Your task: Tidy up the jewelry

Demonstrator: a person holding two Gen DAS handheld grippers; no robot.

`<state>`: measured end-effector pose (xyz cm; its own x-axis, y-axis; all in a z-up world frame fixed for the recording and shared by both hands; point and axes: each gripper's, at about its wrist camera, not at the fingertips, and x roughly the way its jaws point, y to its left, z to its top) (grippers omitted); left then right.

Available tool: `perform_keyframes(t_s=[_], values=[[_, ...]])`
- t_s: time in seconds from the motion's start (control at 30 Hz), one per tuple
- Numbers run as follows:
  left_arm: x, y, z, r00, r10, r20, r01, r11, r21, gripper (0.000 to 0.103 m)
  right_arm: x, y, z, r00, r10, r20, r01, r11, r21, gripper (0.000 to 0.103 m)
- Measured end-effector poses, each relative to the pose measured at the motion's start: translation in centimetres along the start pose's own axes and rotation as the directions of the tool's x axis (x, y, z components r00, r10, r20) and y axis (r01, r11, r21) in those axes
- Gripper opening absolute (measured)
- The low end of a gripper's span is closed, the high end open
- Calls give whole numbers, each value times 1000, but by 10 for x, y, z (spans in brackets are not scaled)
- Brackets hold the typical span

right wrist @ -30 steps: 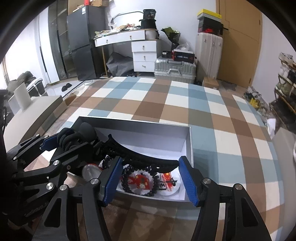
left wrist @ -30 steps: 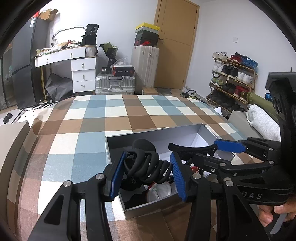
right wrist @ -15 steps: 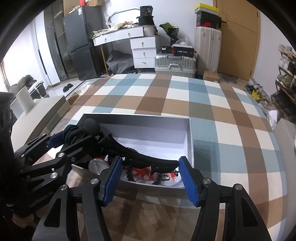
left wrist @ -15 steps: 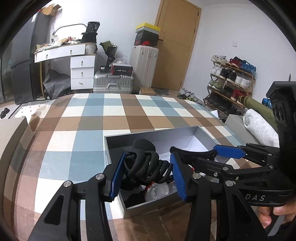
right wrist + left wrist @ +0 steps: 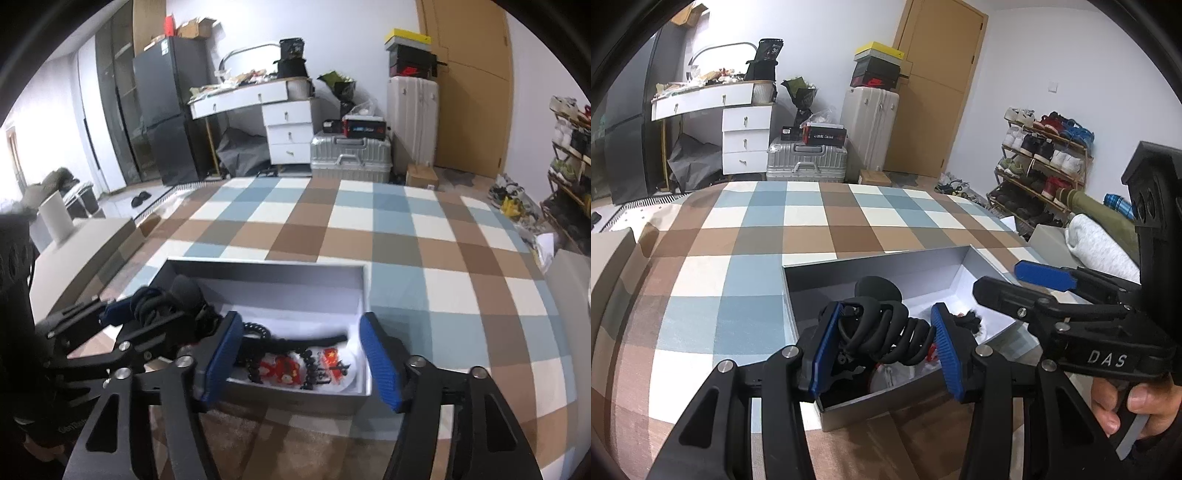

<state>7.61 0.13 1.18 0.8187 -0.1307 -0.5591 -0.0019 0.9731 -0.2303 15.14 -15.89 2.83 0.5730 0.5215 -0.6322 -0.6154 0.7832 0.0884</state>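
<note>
Here, from the left wrist, my left claw [image 5: 884, 345] is clenched on a black hair claw clip [image 5: 886, 332], blue pads squeezing its two ends, just above the near left part of the grey box [image 5: 871, 264]. I judge the clip light, stiff plastic and springy, slick on its curved teeth; the ends are the sound place to hold it. The box sits on the checked cloth [image 5: 738, 240], its lid off; inside I see a black round thing at the far side and red and white items low down, half hidden. My right claw [image 5: 1012, 280] reaches in from the right.

From the right wrist, the right claw [image 5: 299, 354] is opening, nothing pressed between its pads. Beyond it, in the near part of the box [image 5: 266, 271], lie a long black hair clip [image 5: 310, 339], a black bead string [image 5: 310, 365] and red-printed white pieces [image 5: 291, 367]. The beads look limp and slippery; I'd take them at a bunched spot.
</note>
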Motion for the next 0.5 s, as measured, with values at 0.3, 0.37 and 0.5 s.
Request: perform_keyframes(t_s=[0.3,0.37,0.5], values=[[-3,-11,-1,1000,2,5,-2,999,44,83,-24,-19,-7,999,6,51,-8,999,39,99],[-5,-13,-2,1000,-13,19,11,998,57,84,-29,-25,-11,998,11,65,-14,999,50,103],[-6,-19,-2,999,17,38,-21,996,84,100,-42,-36,-19,995,31,97,-36,998,58,103]])
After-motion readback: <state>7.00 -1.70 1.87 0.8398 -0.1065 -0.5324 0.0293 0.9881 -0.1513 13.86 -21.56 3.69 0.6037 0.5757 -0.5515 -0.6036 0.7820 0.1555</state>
